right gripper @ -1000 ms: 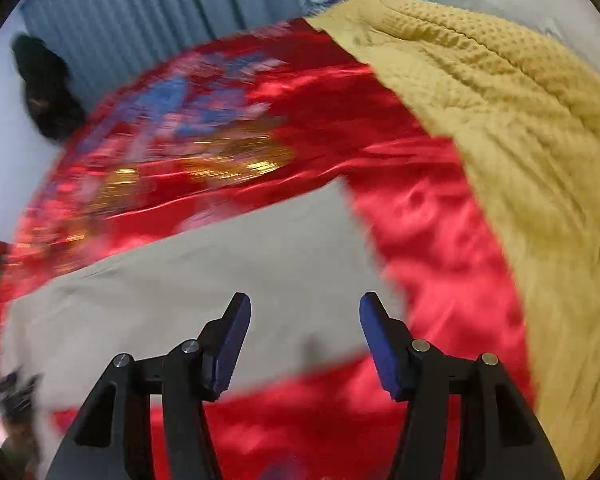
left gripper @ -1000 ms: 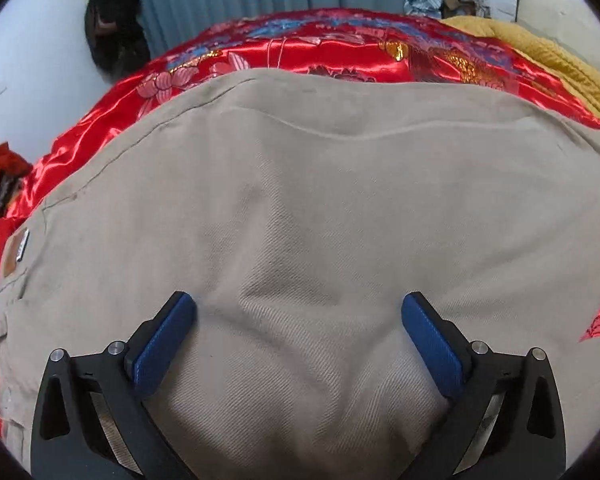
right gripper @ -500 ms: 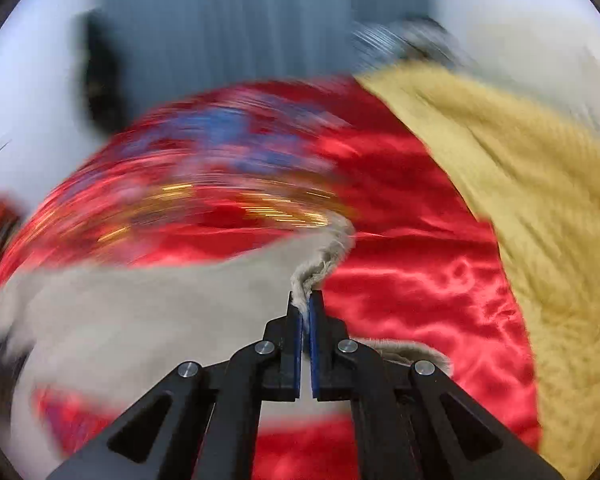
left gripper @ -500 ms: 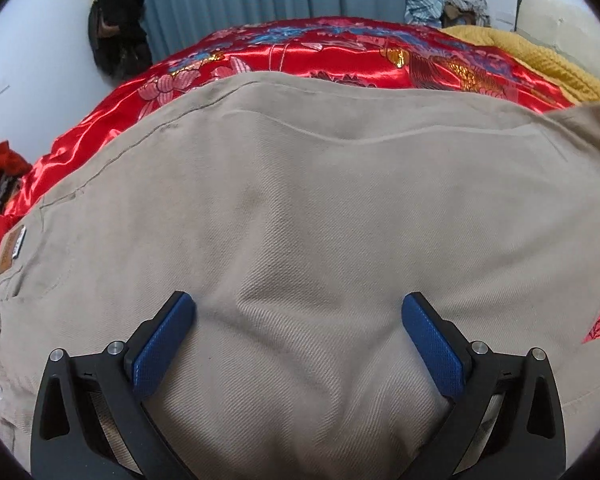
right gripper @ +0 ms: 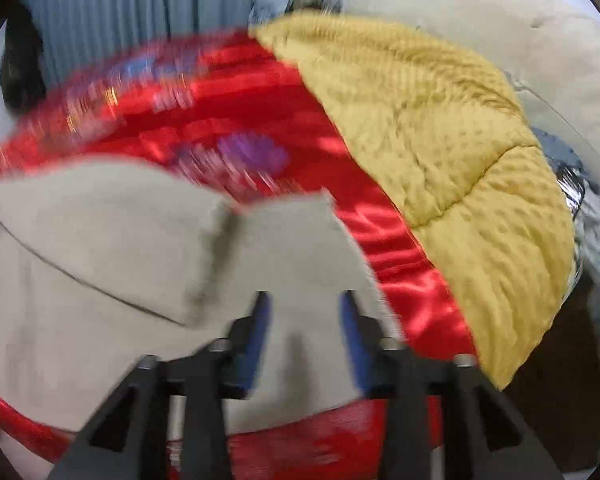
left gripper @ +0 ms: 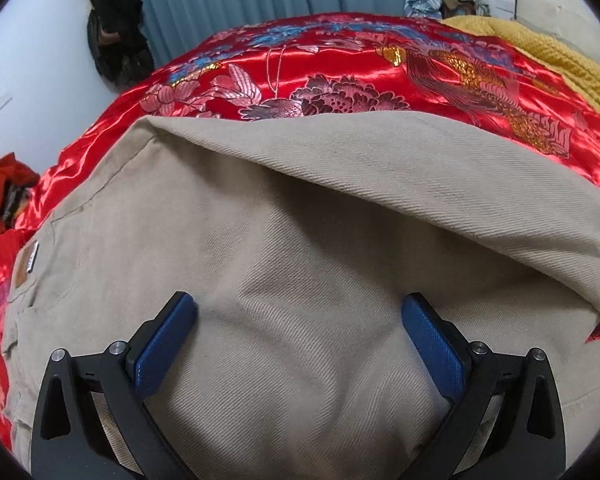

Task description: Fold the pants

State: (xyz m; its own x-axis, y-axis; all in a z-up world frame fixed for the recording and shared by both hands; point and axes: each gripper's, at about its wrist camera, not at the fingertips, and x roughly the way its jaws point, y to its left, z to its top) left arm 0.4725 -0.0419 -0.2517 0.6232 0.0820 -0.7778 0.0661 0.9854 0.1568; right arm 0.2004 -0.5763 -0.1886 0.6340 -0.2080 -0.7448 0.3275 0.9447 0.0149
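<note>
1. Beige pants (left gripper: 300, 240) lie on the red satin bedspread (left gripper: 340, 64), filling centre and lower frame; 1 leg is folded over across the upper right.
2. Left gripper (left gripper: 300, 340): fingers spread wide, pressed on the fabric, gripping nothing.
3. Right gripper (right gripper: 304, 320): blurred, fingers apart above the pants' leg end.
4. Yellow blanket (right gripper: 440, 140) at right.

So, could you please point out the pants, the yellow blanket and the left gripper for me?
pants (left gripper: 300, 248): left wrist view, on the flat tan cloth below the folded-over layer.
yellow blanket (right gripper: 440, 152): right wrist view, on its bumpy middle.
left gripper (left gripper: 300, 340): left wrist view, midway between the open blue fingertips.
</note>
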